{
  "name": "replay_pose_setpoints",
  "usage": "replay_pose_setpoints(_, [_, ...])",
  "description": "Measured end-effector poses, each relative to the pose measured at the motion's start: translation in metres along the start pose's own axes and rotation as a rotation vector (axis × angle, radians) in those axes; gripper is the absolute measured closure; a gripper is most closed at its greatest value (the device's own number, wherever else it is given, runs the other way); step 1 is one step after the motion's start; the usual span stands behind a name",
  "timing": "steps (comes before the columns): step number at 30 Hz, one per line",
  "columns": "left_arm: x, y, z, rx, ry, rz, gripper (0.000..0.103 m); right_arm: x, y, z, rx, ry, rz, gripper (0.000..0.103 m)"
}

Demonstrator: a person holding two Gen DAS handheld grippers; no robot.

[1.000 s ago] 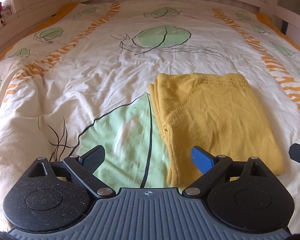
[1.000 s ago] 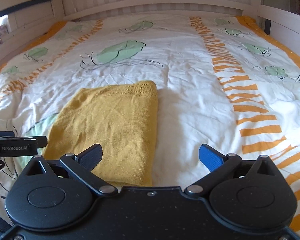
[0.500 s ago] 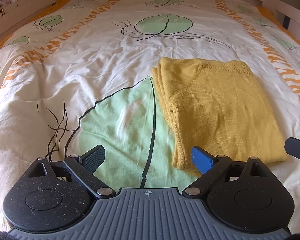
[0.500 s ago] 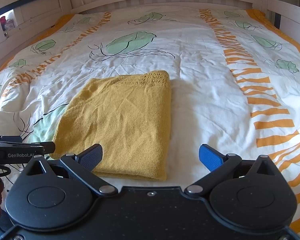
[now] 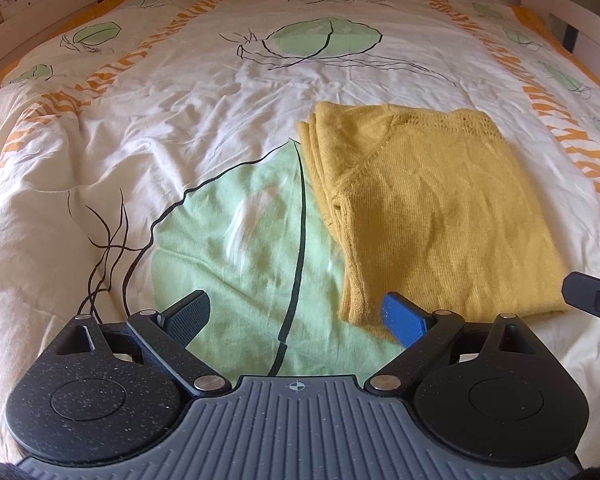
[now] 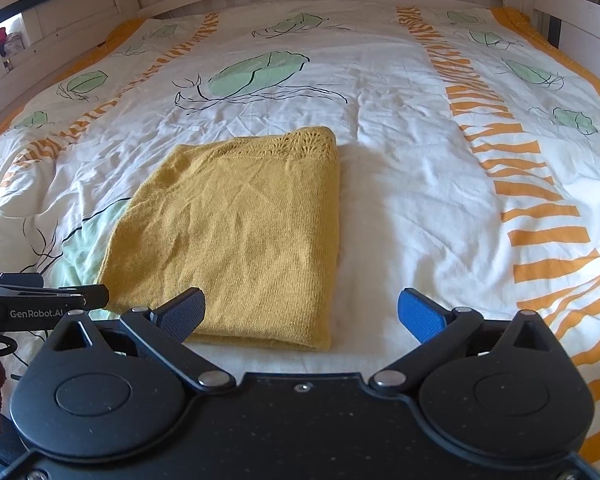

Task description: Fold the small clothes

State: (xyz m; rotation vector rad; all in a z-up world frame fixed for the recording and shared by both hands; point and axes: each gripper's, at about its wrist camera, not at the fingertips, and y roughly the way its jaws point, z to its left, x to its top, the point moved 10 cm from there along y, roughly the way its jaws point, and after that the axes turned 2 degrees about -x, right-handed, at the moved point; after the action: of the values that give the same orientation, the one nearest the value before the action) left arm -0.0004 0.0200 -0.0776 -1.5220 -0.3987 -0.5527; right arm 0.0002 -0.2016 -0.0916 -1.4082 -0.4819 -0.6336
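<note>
1. Sweater [image 6: 236, 232] lies folded into a neat rectangle on the bedspread [image 6: 400, 200].
2. Left gripper [image 5: 296, 316] and right gripper [image 6: 302, 312]: fingers wide, holding nothing, just short of it.
3. Folding looks finished, barring one more fold.

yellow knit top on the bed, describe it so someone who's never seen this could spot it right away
Start at the bed's white duvet printed with green leaves and orange stripes. On it lies the yellow knit top, folded into a flat rectangle, its left edge over a big green leaf. It is the only garment there, solid mustard with a lacy openwork band along its far edge.
</note>
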Motion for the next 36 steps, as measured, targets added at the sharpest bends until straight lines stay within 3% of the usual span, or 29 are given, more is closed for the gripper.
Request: replay_pose_setpoints(36, [-0.0025,0.0025,0.0015,-0.012,-0.002,0.029,0.009,-0.0031,0.0082,-0.0049,-0.001,0.030,0.041,0.001])
